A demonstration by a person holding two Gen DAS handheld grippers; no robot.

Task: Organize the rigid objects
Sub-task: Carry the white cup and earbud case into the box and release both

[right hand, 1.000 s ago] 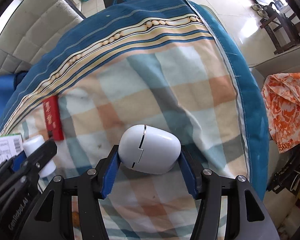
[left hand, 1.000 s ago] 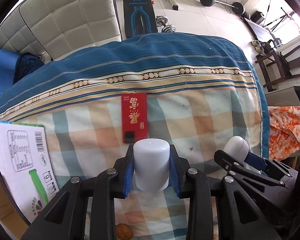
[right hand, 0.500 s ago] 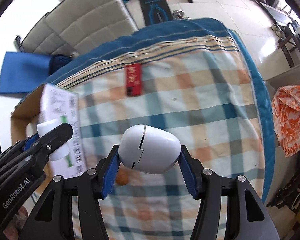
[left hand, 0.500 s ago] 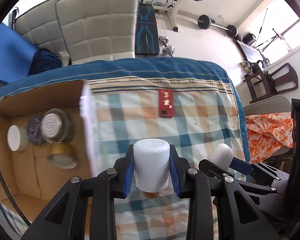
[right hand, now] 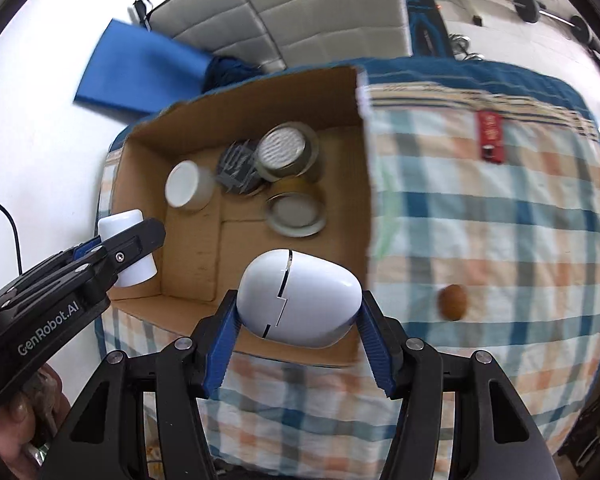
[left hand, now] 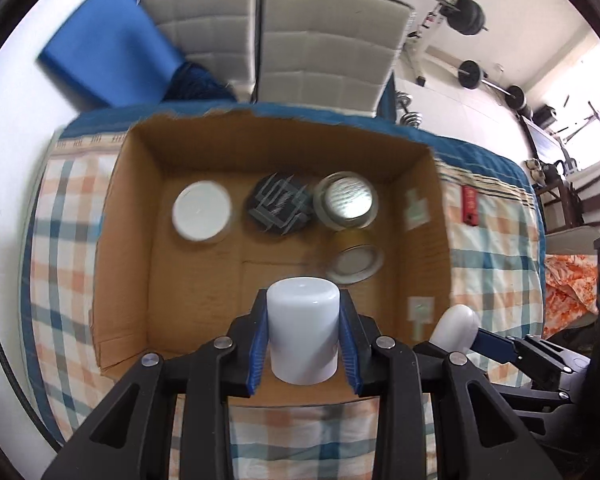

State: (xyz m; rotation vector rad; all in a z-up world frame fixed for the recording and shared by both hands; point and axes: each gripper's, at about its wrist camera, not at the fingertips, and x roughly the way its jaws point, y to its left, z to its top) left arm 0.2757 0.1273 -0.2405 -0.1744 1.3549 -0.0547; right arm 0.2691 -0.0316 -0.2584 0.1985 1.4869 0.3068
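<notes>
1. Above the near part of the cardboard box [left hand: 140, 240], the left gripper [left hand: 303, 340] points steeply down, its blue pads clamped on an upright white cylinder [left hand: 302, 332].
2. Just beside it, the right gripper [right hand: 298, 320] also points down, pads pressed on both ends of a white egg-shaped case [right hand: 298, 298] lying sideways over the box's near right corner.
3. Inside the box, the near floor is bare cardboard; toward the far wall sit a white-lidded jar [left hand: 202, 211], a dark patterned disc [left hand: 278, 209], a metal-lidded jar [left hand: 347, 199] and a gold tin [left hand: 356, 262].
4. Right of the box, on the checked bedcover [right hand: 500, 240], lie a brown nut [right hand: 453, 301] and, farther off, a red packet [right hand: 490, 136], well apart.
5. Beyond the bed stand a white padded headboard [left hand: 320, 52], a blue mat [left hand: 108, 64] and barbells [left hand: 470, 74].
</notes>
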